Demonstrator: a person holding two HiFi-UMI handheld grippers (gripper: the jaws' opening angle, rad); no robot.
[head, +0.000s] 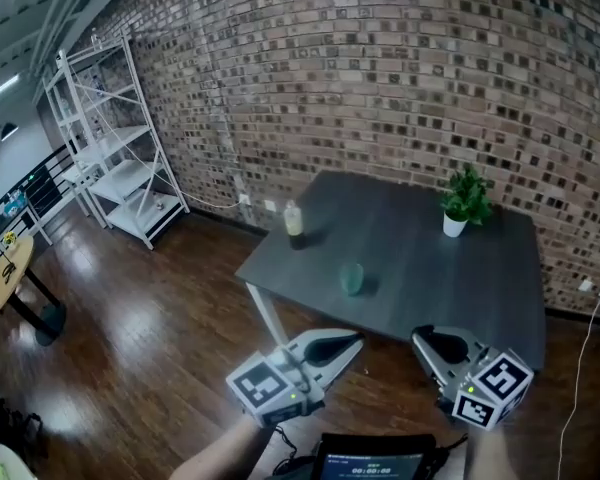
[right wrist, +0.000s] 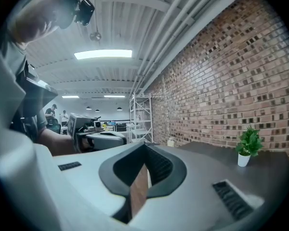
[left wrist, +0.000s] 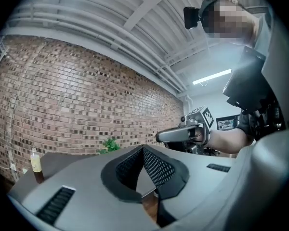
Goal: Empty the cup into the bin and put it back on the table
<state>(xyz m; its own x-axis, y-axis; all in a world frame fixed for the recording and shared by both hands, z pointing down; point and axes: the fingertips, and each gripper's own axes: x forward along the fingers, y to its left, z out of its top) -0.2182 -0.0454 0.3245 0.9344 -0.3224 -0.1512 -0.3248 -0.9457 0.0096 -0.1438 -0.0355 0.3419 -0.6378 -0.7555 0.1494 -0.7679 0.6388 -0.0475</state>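
Left gripper: jaws clenched tip to tip, nothing between them. Right gripper: likewise closed and empty. Both are held low before the near edge of the grey table. The green cup stands upright on it, well apart from both, with a bottle behind-left and a potted plant far right.

A green cup stands upright (near the front edge) on the grey table.
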